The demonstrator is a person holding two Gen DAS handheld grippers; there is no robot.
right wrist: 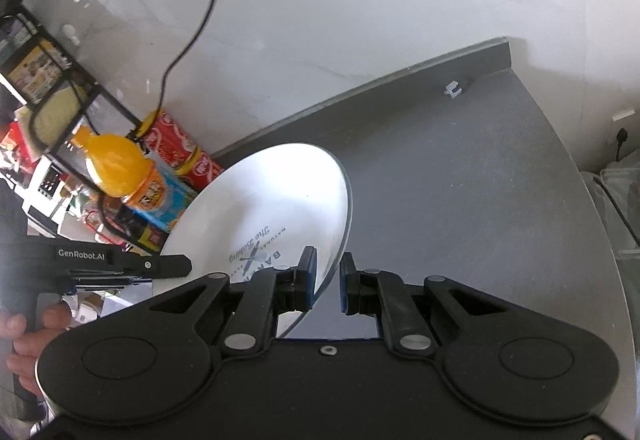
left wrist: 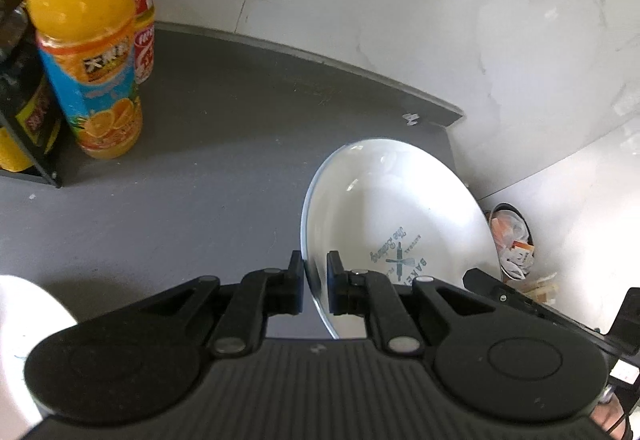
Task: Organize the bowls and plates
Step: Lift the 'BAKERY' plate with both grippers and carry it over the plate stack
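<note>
A: Currently the white plate [left wrist: 400, 216] is tilted above the grey tabletop [left wrist: 200, 168], right of the orange bottle [left wrist: 88, 40].
B: Left claw [left wrist: 315, 282] and right claw [right wrist: 328, 280] both pinch opposite rims. Likely stiff, glazed, slippery, fragile; grip rims firmly.

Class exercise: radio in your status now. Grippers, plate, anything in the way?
Left gripper and right gripper both straddle the white plate rim, jaws near closed. Plate tilted over grey counter. Orange juice bottle stands clear at the left.
</note>
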